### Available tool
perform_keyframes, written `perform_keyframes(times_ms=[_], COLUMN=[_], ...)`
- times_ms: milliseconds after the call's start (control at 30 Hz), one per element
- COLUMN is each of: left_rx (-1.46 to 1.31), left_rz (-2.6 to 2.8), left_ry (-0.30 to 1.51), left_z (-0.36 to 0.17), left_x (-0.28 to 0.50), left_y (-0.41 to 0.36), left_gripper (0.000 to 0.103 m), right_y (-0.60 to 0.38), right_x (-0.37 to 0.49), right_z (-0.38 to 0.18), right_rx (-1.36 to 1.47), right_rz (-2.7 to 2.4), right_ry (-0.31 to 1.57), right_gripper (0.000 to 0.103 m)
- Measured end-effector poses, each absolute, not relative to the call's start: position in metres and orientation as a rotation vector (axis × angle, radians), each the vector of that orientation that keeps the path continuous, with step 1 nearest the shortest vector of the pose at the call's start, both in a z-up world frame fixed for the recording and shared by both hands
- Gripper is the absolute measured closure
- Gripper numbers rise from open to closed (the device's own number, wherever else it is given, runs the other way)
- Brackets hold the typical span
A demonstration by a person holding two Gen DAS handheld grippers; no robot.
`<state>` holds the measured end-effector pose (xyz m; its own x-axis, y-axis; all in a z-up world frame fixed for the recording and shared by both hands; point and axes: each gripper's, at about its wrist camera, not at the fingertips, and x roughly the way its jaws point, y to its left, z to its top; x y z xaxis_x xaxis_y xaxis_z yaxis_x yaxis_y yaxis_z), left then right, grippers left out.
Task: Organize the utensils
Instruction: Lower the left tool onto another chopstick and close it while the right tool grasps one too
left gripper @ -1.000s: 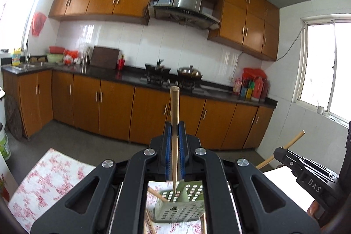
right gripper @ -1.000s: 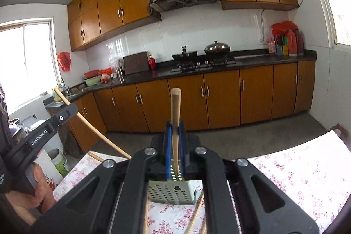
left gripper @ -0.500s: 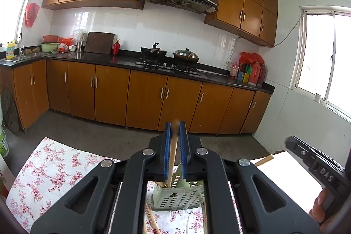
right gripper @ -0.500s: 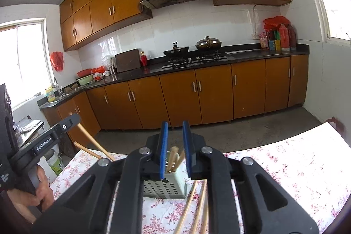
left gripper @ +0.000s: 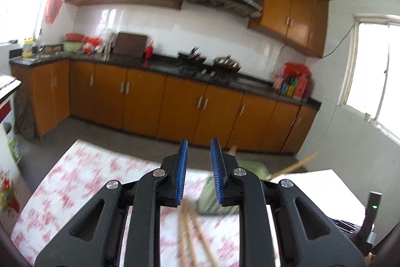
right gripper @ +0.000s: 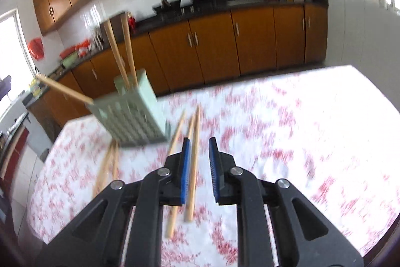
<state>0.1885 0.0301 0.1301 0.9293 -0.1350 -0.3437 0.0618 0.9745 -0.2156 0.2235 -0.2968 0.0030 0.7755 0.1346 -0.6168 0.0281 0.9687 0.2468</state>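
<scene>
A pale green perforated utensil holder (right gripper: 136, 111) stands on the floral tablecloth (right gripper: 287, 131) with three wooden chopsticks (right gripper: 120, 54) sticking out of it. My right gripper (right gripper: 200, 144) is open and empty, above loose chopsticks (right gripper: 193, 162) lying on the cloth. More loose chopsticks (right gripper: 107, 164) lie to the left. My left gripper (left gripper: 198, 162) is open and empty, the holder (left gripper: 212, 194) just behind its right finger, and loose chopsticks (left gripper: 190, 229) lie below it. Both views are motion-blurred.
The table's far edge drops to a grey floor (left gripper: 120, 139) before orange kitchen cabinets (left gripper: 175, 106). A white sheet (left gripper: 322, 189) lies at the table's right end. The other hand-held gripper's body (left gripper: 370, 214) shows at the lower right.
Both grippers opened and let go of their chopsticks, which now stand in the holder. Both grippers have pulled back and swung, the right one tilting down over the loose chopsticks.
</scene>
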Motion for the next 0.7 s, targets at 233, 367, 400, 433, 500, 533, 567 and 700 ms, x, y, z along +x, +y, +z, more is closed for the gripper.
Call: perform_keyframes(times_ms=[233, 367, 400, 433, 500, 533, 567, 700], left_rx=[-0.187, -0.224, -0.226, -0.227, -0.224, -0.214, -0.199, -0.123], left_rz=[-0.034, -0.05, -0.053, -0.061, -0.075, -0.087, -0.092, -0.106], left_ry=[0.6, 0.706, 0.716, 0.731, 0.747, 0.756, 0.764, 0.797], left_z=[0.041, -0.001, -0.007, -0.014, -0.024, -0.03, -0.035, -0.049], left_x=[0.194, 0.198, 0.198, 0.199, 0.196, 0.196, 0.194, 0.196], left_y=[0.05, 0.053, 0.051, 0.048, 0.044, 0.038, 0.032, 0.014], left_gripper=[0.083, 0.083, 0.083, 0.08, 0.066, 0.065, 0.065, 0.065], right_y=[-0.263, -0.251, -0.25, -0.253, -0.253, -0.255, -0.258, -0.274], right_x=[0.243, 0.253, 0.254, 0.254, 0.255, 0.254, 0.254, 0.253], right_z=[-0.07, -0.085, -0.088, -0.091, -0.093, -0.094, -0.093, -0.091], right_rx=[0.227, 0.173, 0.16, 0.149, 0.122, 0.118, 0.123, 0.157], right_rz=[0.116, 0.095, 0.088, 0.08, 0.057, 0.047, 0.035, -0.02], right_ry=[0.862, 0.9, 0.906, 0.911, 0.903, 0.9, 0.898, 0.893], right_gripper=[0.086, 0.086, 0.086, 0.087, 0.094, 0.095, 0.095, 0.095])
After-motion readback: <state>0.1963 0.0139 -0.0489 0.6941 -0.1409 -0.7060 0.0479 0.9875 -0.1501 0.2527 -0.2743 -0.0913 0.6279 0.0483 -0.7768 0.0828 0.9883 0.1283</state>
